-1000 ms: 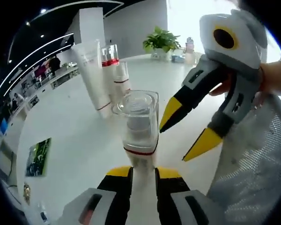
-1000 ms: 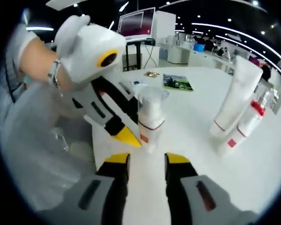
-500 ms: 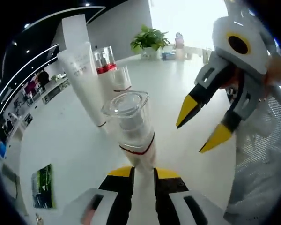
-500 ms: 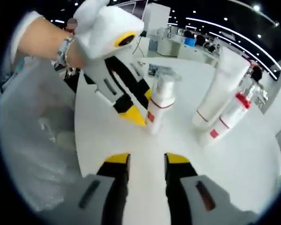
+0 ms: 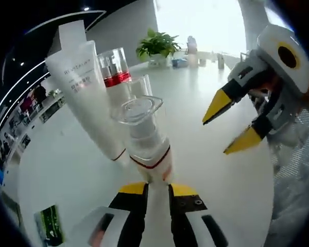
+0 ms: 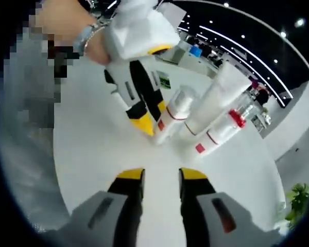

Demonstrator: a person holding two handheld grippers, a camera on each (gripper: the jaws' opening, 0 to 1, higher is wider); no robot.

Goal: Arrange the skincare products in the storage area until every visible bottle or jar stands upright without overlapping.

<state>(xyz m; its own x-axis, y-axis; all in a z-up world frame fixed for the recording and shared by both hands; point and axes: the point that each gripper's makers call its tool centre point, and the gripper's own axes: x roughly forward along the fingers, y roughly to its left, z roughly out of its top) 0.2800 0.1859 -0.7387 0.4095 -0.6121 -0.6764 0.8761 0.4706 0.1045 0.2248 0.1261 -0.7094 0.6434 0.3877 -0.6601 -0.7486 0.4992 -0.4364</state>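
Pump bottle (image 5: 147, 146) squeezed in my left gripper (image 5: 157, 189), touching the white tube (image 5: 87, 95), my right gripper (image 6: 154, 176) open over the surface (image 6: 98, 149).

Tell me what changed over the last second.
The left claw, shut on the clear-capped pump bottle, carried it closer to the white tube and red-collared bottle. Unchanged: its grip, the right claw open and empty, both standing products.

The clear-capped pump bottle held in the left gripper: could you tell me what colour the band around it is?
Red, on a white body; the clear-capped pump bottle shows it best in the left gripper view.
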